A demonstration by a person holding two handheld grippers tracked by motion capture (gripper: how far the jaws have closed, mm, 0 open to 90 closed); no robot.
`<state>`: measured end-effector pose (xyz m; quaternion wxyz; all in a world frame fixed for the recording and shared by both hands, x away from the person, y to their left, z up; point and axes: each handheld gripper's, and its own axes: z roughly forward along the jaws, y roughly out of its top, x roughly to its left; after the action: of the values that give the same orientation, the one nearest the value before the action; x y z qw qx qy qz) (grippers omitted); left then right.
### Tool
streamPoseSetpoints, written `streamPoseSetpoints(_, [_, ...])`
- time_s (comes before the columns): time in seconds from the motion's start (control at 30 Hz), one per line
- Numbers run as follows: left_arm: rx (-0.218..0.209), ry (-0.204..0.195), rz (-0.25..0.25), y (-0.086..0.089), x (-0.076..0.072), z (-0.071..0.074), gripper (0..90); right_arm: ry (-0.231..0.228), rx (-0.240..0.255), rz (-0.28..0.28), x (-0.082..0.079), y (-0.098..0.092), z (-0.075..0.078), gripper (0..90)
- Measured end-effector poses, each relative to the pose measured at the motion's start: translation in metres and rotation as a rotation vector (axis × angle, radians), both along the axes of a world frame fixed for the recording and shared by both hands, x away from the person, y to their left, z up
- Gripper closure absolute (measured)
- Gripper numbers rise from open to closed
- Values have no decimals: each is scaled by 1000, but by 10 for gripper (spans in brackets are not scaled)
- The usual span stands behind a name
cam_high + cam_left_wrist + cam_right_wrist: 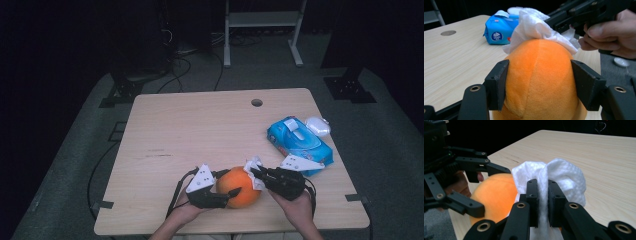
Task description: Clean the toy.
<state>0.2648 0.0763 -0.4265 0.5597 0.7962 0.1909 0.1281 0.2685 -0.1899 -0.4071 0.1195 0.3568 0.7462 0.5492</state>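
High view, the work: we read this as wiping the orange plush ball (239, 194) with a white wipe (253, 167); the ball sits on the table (200, 130) near its front edge, between our two hands.
High view, left gripper (231, 196): it comes at the ball from nine o'clock with a jaw on either flank, so we judge that it steadies the ball for the wiping.
High view, right gripper (255, 172): it reaches in from three o'clock, and its tips carry the wipe onto the ball's upper right side.
High view, wipe pack (299, 142): the blue pack lies at two o'clock from the ball, well apart, with a small white object (317, 125) just beyond it.
Left gripper view, grasp: both black pads lie against the sides of the ball (540, 82), grasping it; the plush bulges forward between them.
Left gripper view, wipe (536, 27): it is draped over the ball's top at twelve o'clock, and the right hand (610, 37) holds its tool level, just above.
Right gripper view, grasp: our jaws are clenched on a fold of the wipe (556, 177), which bunches above the pads.
Right gripper view, ball (495, 195): it shows at nine o'clock under the wipe, with the left gripper's jaws around it.
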Motion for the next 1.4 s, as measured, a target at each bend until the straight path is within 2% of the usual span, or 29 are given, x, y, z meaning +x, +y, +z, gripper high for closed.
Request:
streamPoseSetpoints(0.07, [0,-6,-2,-1,-1,0,348,-18,0,21,-4,7,4,805])
streamPoseSetpoints(0.13, [1,-10,-5,-2,-1,1,348,-26,33,76,-8,13,8,803])
streamPoseSetpoints(0.2, [8,-18,-15,-4,-2,1,335,-58,-10,98,-13,22,12,803])
streamPoseSetpoints(0.3, [-39,42,-43,1,5,-2,206,-38,-14,89,-8,19,6,804])
streamPoseSetpoints(0.37, [-55,71,-33,5,11,-7,110,-29,-20,59,-3,12,0,804])
streamPoseSetpoints(0.4, [-52,94,-34,7,13,-10,82,-18,-5,42,-1,7,-2,804])
streamPoseSetpoints(0.47, [-32,122,-34,6,18,-19,83,-14,3,17,2,0,-2,803])
streamPoseSetpoints(0.5, [-29,123,-52,4,17,-21,111,-8,12,5,4,-3,-2,803])
streamPoseSetpoints(0.53, [-18,104,-49,2,16,-21,170,-1,21,7,4,-3,-2,804])
streamPoseSetpoints(0.6, [8,70,-37,0,13,-16,257,-18,9,5,0,1,0,805])
streamPoseSetpoints(0.67, [8,46,-31,1,11,-13,324,-30,26,17,-4,4,4,806])
streamPoseSetpoints(0.73, [-4,43,-26,2,10,-10,351,-48,39,51,-8,7,9,806])
streamPoseSetpoints(0.8, [-17,40,-26,4,9,-5,365,-61,32,57,-10,10,10,805])
streamPoseSetpoints(0.93, [-70,41,-21,11,7,2,420,-37,27,25,-2,1,3,804])
streamPoseSetpoints(1.0, [-82,58,-21,11,8,2,441,-16,34,13,2,-2,-1,804])
streamPoseSetpoints(1.07, [-79,60,-19,8,9,-1,424,-15,32,11,3,-1,-2,804])
streamPoseSetpoints(1.1, [-76,56,-17,7,9,-2,398,-26,14,11,1,1,0,804])
streamPoseSetpoints(1.17, [-68,41,-3,4,10,-3,285,-45,-14,13,-2,4,2,806])
streamPoseSetpoints(1.23, [-63,31,27,1,13,-7,126,-43,-16,18,-2,5,2,806])
streamPoseSetpoints(1.27, [-67,39,27,1,15,-10,92,-42,-18,14,-1,4,2,806])
streamPoseSetpoints(1.33, [-79,55,21,0,18,-14,89,-33,-11,6,1,1,0,805])
streamPoseSetpoints(1.4, [-63,43,-3,-4,16,-18,118,-24,-5,-7,4,-2,-2,805])
